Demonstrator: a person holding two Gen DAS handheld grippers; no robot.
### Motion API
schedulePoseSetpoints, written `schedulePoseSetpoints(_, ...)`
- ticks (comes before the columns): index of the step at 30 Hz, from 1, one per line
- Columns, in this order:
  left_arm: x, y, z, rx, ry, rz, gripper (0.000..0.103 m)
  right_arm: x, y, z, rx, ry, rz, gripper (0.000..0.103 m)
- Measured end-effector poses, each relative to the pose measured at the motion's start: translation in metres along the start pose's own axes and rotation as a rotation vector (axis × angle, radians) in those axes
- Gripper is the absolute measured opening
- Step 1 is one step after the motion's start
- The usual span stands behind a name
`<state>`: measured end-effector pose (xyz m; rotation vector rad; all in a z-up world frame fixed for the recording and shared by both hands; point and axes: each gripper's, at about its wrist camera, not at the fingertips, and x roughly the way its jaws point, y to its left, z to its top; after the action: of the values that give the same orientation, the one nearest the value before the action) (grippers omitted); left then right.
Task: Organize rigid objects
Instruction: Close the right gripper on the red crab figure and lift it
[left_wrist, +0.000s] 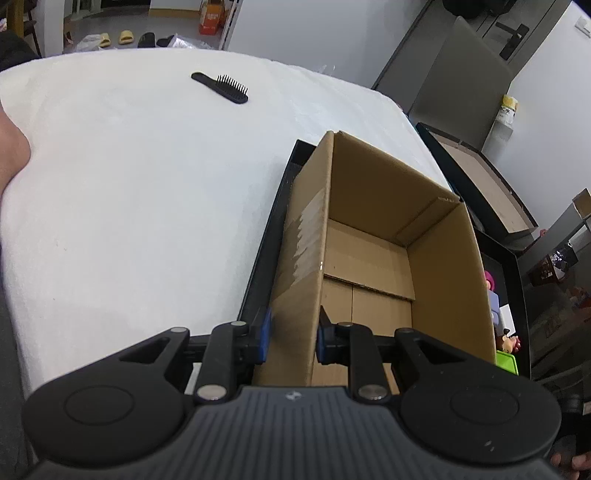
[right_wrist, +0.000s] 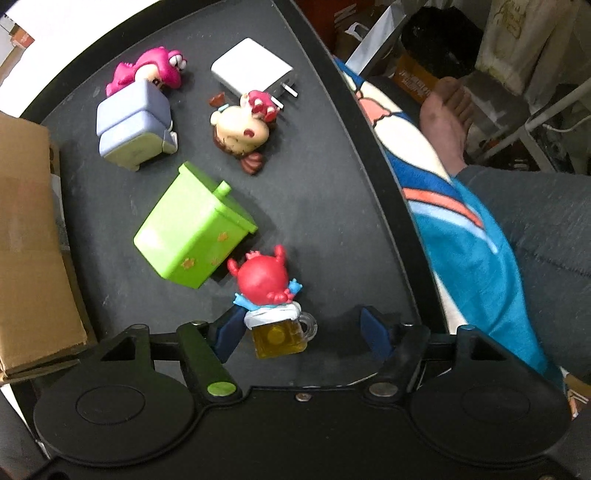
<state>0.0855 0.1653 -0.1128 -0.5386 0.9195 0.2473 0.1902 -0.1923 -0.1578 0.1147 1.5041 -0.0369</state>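
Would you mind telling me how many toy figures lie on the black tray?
3: a pink one at the far left, a big-headed one beside the white charger, a red one nearest the right gripper.

My right claw (right_wrist: 301, 334) hangs open over the red figure (right_wrist: 264, 282) on the mug (right_wrist: 280, 338); the green box (right_wrist: 192, 236) lies just beyond.

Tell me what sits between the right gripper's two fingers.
In the right wrist view, the right gripper straddles a small beer mug toy topped by a red figure. It sits close to the left finger; bare dark tray fills the rest.
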Motion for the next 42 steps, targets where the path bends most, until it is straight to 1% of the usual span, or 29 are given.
schedulePoseSetpoints(3,0.001,-0.004,0.001,0.045,0.007,-0.004,0.022,-0.002,0.005,0.003,0.006,-0.012,-0.002,0.068)
schedulePoseSetpoints(5,0.001,-0.009,-0.001,0.089,0.004,-0.003,0.022,-0.002,0.015,0.002,-0.030,-0.030,-0.019,0.068)
schedulePoseSetpoints(7,0.001,-0.011,-0.005,0.110,0.003,-0.006,0.022,-0.003,0.023,0.001,-0.067,-0.044,-0.036,0.068)
schedulePoseSetpoints(9,0.002,-0.011,-0.008,0.127,0.008,-0.011,0.022,-0.003,0.027,0.000,-0.066,-0.056,-0.048,0.067)
schedulePoseSetpoints(11,0.001,-0.013,-0.008,0.150,0.004,-0.006,0.022,-0.003,0.026,0.000,-0.051,-0.068,-0.052,0.060)
schedulePoseSetpoints(13,0.000,-0.015,-0.010,0.171,-0.003,-0.005,0.022,-0.002,0.026,0.000,-0.052,-0.071,-0.061,0.051)
schedulePoseSetpoints(14,0.000,-0.016,-0.011,0.177,-0.007,-0.005,0.022,-0.001,0.027,0.000,-0.057,-0.069,-0.066,0.049)
schedulePoseSetpoints(16,-0.001,-0.014,-0.012,0.175,-0.013,-0.012,0.022,0.000,0.028,0.000,-0.064,-0.068,-0.067,0.039)
schedulePoseSetpoints(19,-0.002,-0.009,-0.013,0.156,-0.015,-0.032,0.022,-0.004,0.027,-0.002,-0.055,-0.088,-0.071,0.039)
schedulePoseSetpoints(22,-0.005,-0.006,-0.012,0.147,-0.019,-0.048,0.023,-0.008,0.029,-0.002,-0.082,-0.112,-0.083,0.038)
schedulePoseSetpoints(34,-0.007,-0.003,-0.012,0.153,-0.016,-0.067,0.023,-0.044,0.037,-0.010,-0.105,-0.156,-0.041,0.038)
schedulePoseSetpoints(42,-0.009,-0.001,-0.012,0.161,-0.016,-0.080,0.023,-0.080,0.042,-0.006,-0.104,-0.189,0.033,0.038)
